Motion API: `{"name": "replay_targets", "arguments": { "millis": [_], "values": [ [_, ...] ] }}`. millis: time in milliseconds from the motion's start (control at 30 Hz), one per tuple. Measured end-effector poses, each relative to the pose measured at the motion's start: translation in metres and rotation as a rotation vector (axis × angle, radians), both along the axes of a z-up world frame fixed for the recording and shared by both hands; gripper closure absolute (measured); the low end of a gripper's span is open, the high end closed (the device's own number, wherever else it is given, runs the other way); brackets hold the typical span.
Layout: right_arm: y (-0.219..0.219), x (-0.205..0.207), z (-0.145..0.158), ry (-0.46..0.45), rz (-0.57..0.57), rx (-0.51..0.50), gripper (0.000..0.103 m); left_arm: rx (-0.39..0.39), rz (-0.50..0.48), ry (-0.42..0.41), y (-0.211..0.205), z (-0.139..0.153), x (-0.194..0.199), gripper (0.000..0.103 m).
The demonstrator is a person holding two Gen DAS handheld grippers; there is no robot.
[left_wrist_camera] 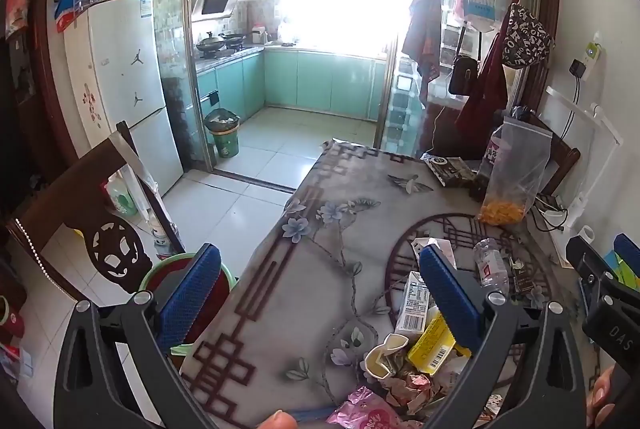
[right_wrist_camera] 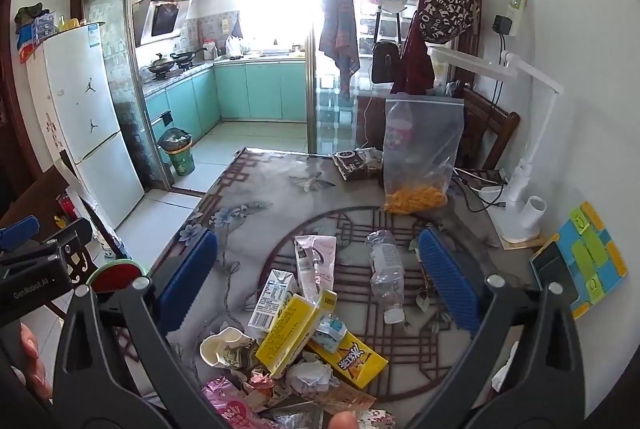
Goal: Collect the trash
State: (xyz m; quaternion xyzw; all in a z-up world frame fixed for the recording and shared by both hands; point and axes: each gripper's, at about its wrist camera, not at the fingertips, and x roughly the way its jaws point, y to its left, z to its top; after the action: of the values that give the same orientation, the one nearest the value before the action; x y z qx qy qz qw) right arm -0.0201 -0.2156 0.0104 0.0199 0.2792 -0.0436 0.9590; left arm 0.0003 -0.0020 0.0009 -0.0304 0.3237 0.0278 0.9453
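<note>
Hovering over a cluttered dining surface (right_wrist_camera: pixel 248 189) with both rigs, I am at what looks like the very start of the collecting — nothing is held yet. The left gripper (left_wrist_camera: pixel 320 289) has its jaws spread wide and empty, one blue ribbed pad hanging off the surface's edge above a red basin with a green rim (left_wrist_camera: pixel 168 269); the right gripper (right_wrist_camera: pixel 318 277) is likewise wide open and empty, its jaws framing the heap. The trash lies in a loose pile on the near part of the surface, inside the round lattice print of the glossy floral cover: a yellow cardboard box (right_wrist_camera: pixel 292 333) lying tilted on the heap, a flattened yellow-orange snack carton (right_wrist_camera: pixel 352 357), a small white drink carton (right_wrist_camera: pixel 272 301) with a barcode, a pale pink pouch (right_wrist_camera: pixel 316 261) standing crookedly, a crushed paper cup (right_wrist_camera: pixel 224 349), crumpled white paper (right_wrist_camera: pixel 312 377), a shiny pink foil wrapper (right_wrist_camera: pixel 228 405), and a clear plastic bottle (right_wrist_camera: pixel 386 277) lying on its side just apart from the rest. My guess is the next move is to lower one set of jaws onto a single piece; the stiff yellow box or the bottle should grip cleanly, while foil and paper will crumple and slip. A lined green bin (right_wrist_camera: pixel 178 153) stands well apart on the kitchen floor — the red basin beside the surface seems the likelier drop.
</note>
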Motion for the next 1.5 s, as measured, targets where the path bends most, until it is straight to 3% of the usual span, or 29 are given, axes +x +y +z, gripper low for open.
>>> {"name": "replay_targets", "arguments": {
  "millis": [1500],
  "values": [
    [0.008,0.001,0.008,-0.004,0.008,-0.005,0.004,0.028,0.027,-0.011,0.011,0.001,0.003,0.008]
  ]
}}
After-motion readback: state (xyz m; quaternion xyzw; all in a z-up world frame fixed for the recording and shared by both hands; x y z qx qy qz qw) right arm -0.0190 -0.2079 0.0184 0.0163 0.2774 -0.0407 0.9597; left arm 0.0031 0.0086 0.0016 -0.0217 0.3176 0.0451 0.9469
